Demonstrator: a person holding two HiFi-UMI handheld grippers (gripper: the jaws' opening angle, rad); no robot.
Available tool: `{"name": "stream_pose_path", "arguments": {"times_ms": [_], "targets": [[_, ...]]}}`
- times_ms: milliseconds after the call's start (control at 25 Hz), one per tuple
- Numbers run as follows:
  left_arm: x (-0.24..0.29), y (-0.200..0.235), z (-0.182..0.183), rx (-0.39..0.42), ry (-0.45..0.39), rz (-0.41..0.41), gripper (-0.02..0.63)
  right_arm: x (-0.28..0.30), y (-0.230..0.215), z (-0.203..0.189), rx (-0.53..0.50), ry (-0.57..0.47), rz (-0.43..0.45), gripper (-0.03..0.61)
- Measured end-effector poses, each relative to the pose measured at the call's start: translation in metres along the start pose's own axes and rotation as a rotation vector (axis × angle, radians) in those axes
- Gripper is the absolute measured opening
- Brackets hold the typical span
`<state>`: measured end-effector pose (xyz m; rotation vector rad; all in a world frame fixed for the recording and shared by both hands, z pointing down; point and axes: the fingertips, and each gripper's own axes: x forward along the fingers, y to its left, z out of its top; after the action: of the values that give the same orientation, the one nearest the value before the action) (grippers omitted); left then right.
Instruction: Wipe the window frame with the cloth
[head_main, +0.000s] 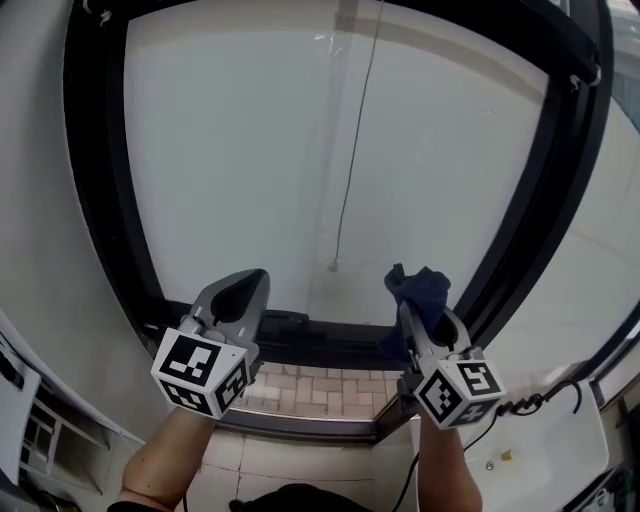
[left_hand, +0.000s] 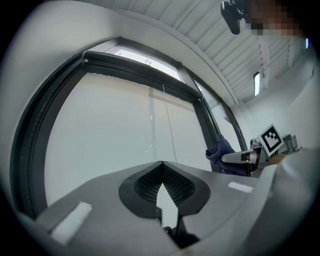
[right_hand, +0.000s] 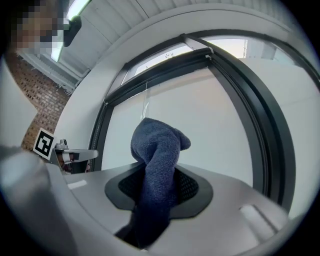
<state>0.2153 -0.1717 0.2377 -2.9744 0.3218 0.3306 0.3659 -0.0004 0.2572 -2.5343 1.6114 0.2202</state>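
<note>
right gripper (head_main: 425, 328) clamped on the blue cloth (head_main: 418, 288), wad poking past the tips. left gripper (head_main: 240, 295) closed, empty. window frame (head_main: 520, 230) upright sits just right of the cloth, running up; right hand's nearer.

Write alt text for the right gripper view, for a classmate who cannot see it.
The right tool is shut on a dark blue cloth that sticks up from between its jaws, in front of a pale pane set in a black window frame. The left tool shows small at the left edge.
</note>
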Motion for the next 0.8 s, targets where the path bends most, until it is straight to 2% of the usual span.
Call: {"name": "stream_pose_path", "arguments": {"times_ms": [200,400,560,680,800], "targets": [[-0.017,-0.011,-0.025,-0.046,-0.039,0.035,-0.006,-0.008,0.012,-0.026,-0.041,0.020,0.043,0.127],[-0.037,-0.020,-0.070,-0.087,0.035,0.037,-0.006,-0.016,0.021,-0.049,-0.030,0.039,0.049,0.127],[-0.058,-0.017,-0.107,-0.170,0.105,0.066,-0.006,-0.026,0.034,-0.078,-0.055,0.079,0.083,0.127],[-0.073,-0.017,-0.128,-0.173,0.154,0.075,-0.006,-0.035,0.035,-0.104,-0.033,0.122,0.082,0.127],[-0.089,-0.017,-0.141,-0.186,0.168,0.085,-0.006,-0.043,0.037,-0.124,-0.009,0.142,0.087,0.127]]}}
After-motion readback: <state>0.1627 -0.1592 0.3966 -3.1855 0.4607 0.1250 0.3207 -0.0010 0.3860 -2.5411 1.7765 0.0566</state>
